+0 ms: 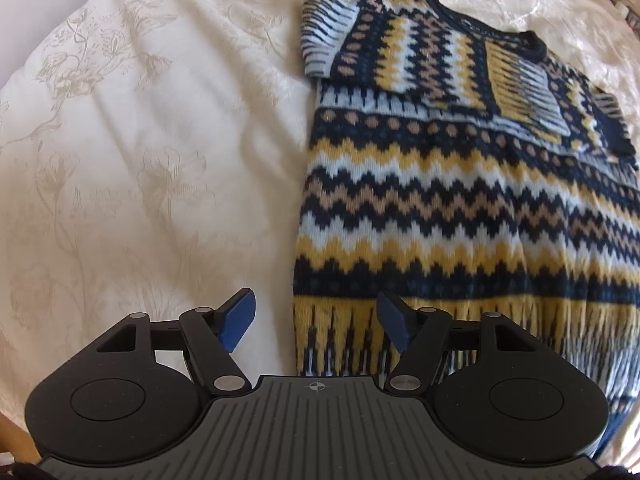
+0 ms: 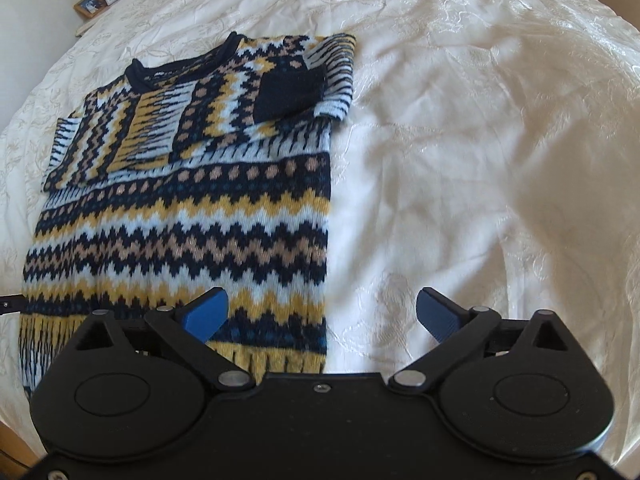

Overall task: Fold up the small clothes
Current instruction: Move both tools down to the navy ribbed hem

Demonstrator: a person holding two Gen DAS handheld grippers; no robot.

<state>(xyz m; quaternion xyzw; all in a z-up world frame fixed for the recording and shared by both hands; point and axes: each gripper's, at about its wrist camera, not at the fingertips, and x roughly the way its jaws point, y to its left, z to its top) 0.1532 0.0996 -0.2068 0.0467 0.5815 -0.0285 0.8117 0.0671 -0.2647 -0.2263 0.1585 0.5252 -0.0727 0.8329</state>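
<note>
Sweater (image 1: 460, 184) hem lies between left gripper (image 1: 316, 322) fingers; right gripper (image 2: 322, 316) straddles its edge; both spread wide, holding nothing

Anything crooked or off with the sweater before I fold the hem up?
Nothing stands out. The sweater lies flat on the bedspread, both sleeves folded across the chest, one dark cuff on top. Left gripper and right gripper are open.

Sweater (image 2: 176, 208) neck label (image 2: 165, 70): print too small to read
</note>
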